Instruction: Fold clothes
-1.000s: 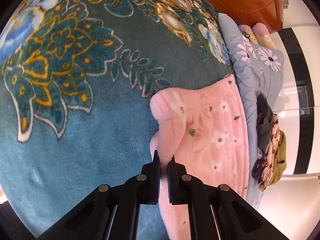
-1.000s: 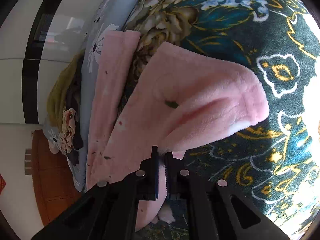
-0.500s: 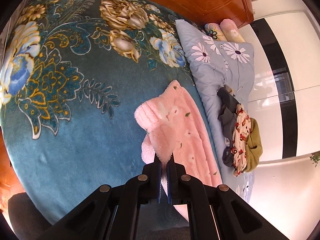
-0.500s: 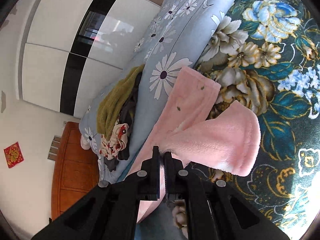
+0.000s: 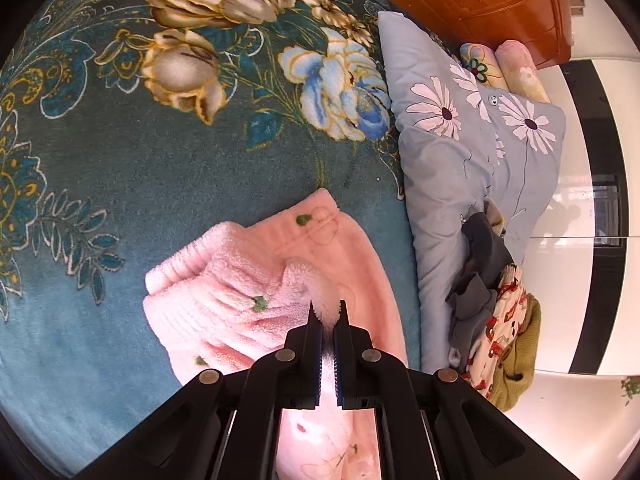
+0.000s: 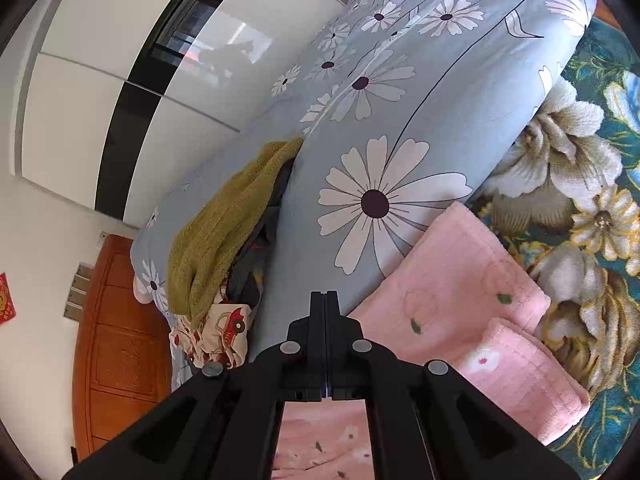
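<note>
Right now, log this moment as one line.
task: fold clothes | left tongs: shut on pink garment | right tongs: shut, nothing visibly held | surface: floral blanket

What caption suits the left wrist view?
Left gripper shut on pink fleece garment, lifting its fold above the teal floral blanket.

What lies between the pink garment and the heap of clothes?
The grey daisy quilt separates the pink garment from the heap of clothes, in the left wrist view.

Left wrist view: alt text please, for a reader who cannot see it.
The left gripper is shut on a fold of a pink fleece garment on a teal floral blanket. To the right lie a grey daisy-print duvet and a clothes pile.
</note>
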`<control>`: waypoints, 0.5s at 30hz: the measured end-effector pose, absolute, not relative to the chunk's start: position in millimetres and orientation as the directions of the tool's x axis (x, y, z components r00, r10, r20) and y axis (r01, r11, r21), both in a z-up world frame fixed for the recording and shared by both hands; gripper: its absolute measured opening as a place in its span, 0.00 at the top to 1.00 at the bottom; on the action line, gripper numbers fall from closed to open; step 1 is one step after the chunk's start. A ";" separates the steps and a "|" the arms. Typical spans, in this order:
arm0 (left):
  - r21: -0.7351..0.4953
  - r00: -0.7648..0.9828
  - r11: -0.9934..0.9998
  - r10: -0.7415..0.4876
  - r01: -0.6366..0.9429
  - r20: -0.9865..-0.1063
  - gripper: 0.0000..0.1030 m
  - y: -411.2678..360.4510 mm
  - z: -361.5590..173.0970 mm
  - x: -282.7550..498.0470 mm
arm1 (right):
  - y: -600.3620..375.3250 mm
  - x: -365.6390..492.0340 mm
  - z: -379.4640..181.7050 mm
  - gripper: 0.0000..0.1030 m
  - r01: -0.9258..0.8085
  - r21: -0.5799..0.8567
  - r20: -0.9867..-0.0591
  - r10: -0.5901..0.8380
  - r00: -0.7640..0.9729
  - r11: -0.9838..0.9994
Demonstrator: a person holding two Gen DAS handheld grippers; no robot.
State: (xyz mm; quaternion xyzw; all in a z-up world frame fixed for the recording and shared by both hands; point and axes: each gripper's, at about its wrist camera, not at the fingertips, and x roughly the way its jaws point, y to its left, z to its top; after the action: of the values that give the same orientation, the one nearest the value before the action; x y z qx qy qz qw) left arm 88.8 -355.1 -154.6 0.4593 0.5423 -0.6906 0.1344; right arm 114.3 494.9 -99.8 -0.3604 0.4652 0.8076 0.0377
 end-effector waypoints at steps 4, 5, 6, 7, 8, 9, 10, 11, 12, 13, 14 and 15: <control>-0.624 -0.539 -0.411 0.316 0.664 -0.781 0.96 -353.3 -160.0 112.4 | 470.8 134.1 -114.4 1.00 -0.418 0.645 -0.704 -0.286 -0.650 -0.639; -0.631 -0.545 -0.409 0.319 0.659 -0.775 0.95 -354.7 -161.1 121.6 | 467.7 143.7 -120.2 1.00 -0.434 0.615 -0.733 -0.274 -0.623 -0.658; -0.637 -0.551 -0.407 0.321 0.654 -0.770 0.96 -356.8 -161.9 130.4 | 464.7 153.3 -126.0 1.00 -0.449 0.583 -0.761 -0.261 -0.595 -0.677; -0.640 -0.555 -0.408 0.320 0.651 -0.768 0.96 -358.9 -162.5 138.8 | 463.4 163.4 -133.1 1.00 -0.473 0.554 -0.788 -0.248 -0.564 -0.685; -0.632 -0.550 -0.418 0.312 0.653 -0.775 0.95 -361.2 -162.4 146.2 | 463.2 173.8 -141.1 1.00 -0.502 0.527 -0.814 -0.236 -0.531 -0.686; -0.621 -0.543 -0.428 0.304 0.656 -0.783 0.95 -363.5 -162.5 153.1 | 464.4 183.9 -150.1 0.99 -0.532 0.511 -0.833 -0.234 -0.502 -0.676; -0.615 -0.539 -0.433 0.298 0.659 -0.788 0.95 -365.9 -162.9 159.2 | 466.3 192.0 -159.3 0.94 -0.562 0.503 -0.845 -0.236 -0.480 -0.657; -0.609 -0.535 -0.437 0.294 0.662 -0.792 0.95 -368.0 -163.3 164.8 | 468.1 198.9 -168.2 0.90 -0.591 0.495 -0.856 -0.238 -0.460 -0.637; -0.607 -0.532 -0.439 0.295 0.663 -0.794 0.95 -369.4 -163.7 168.7 | 469.4 202.6 -175.6 0.80 -0.615 0.487 -0.863 -0.236 -0.446 -0.620; -0.605 -0.529 -0.440 0.295 0.664 -0.796 0.95 -370.8 -164.1 172.6 | 470.3 204.3 -182.1 0.70 -0.637 0.480 -0.869 -0.231 -0.437 -0.603; -0.602 -0.526 -0.442 0.295 0.665 -0.798 0.95 -371.9 -164.3 176.1 | 468.9 200.2 -187.3 0.68 -0.646 0.485 -0.868 -0.238 -0.435 -0.590; -0.600 -0.526 -0.445 0.292 0.665 -0.799 0.95 -371.9 -163.7 178.2 | 465.9 192.3 -191.8 0.67 -0.646 0.498 -0.863 -0.252 -0.438 -0.579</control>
State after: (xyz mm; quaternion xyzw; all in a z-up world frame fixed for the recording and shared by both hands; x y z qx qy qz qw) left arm 178.2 -371.9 -163.7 0.4687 0.5103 -0.7089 0.1316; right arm 192.3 465.9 -191.8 -0.5124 0.4386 0.7258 0.1357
